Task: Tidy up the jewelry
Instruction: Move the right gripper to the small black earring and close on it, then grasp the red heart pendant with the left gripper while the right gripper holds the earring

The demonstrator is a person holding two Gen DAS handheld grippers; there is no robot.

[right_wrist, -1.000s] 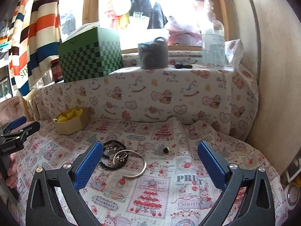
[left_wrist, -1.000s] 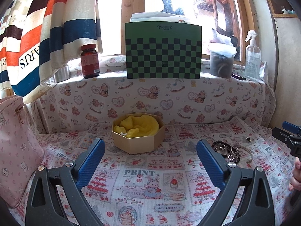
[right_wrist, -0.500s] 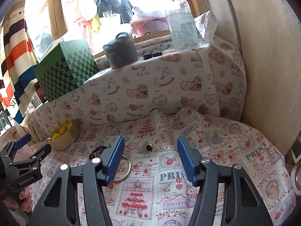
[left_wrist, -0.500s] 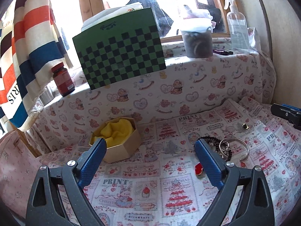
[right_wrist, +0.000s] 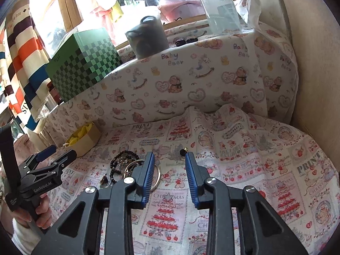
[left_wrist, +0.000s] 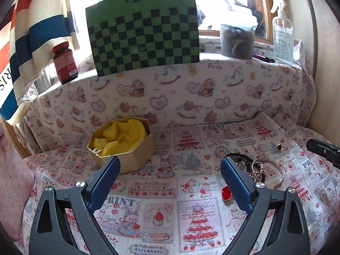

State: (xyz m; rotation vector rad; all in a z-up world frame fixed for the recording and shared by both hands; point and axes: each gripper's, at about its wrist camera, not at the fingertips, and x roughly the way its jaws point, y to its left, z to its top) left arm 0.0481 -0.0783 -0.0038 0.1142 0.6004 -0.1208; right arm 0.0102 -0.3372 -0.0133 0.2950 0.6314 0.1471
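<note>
An octagonal tan box (left_wrist: 127, 148) lined with yellow cloth sits on the printed cloth, also in the right wrist view (right_wrist: 85, 138). A jewelry pile lies to its right: black bead bracelet (left_wrist: 240, 157), silver bangle (left_wrist: 274, 174), red piece (left_wrist: 226, 192), small dark ring (left_wrist: 280, 147). My left gripper (left_wrist: 170, 182) is open wide and empty, between box and pile. My right gripper (right_wrist: 169, 176) is open narrowly and empty, just above the cloth, with the bangle (right_wrist: 157, 175) by its left finger and the ring (right_wrist: 182, 152) ahead.
A green checkered box (left_wrist: 144, 34), red jar (left_wrist: 64, 63), grey container (left_wrist: 237, 40) and spray bottle (left_wrist: 282, 34) stand on the covered ledge behind. A striped curtain (left_wrist: 31, 31) hangs left. A pink bag (left_wrist: 12, 191) lies at the left edge. A wall (right_wrist: 314, 63) is at right.
My right gripper's jaws have narrowed and it has moved forward and down toward the jewelry. My left gripper has shifted right and closer to the cloth, staying open.
</note>
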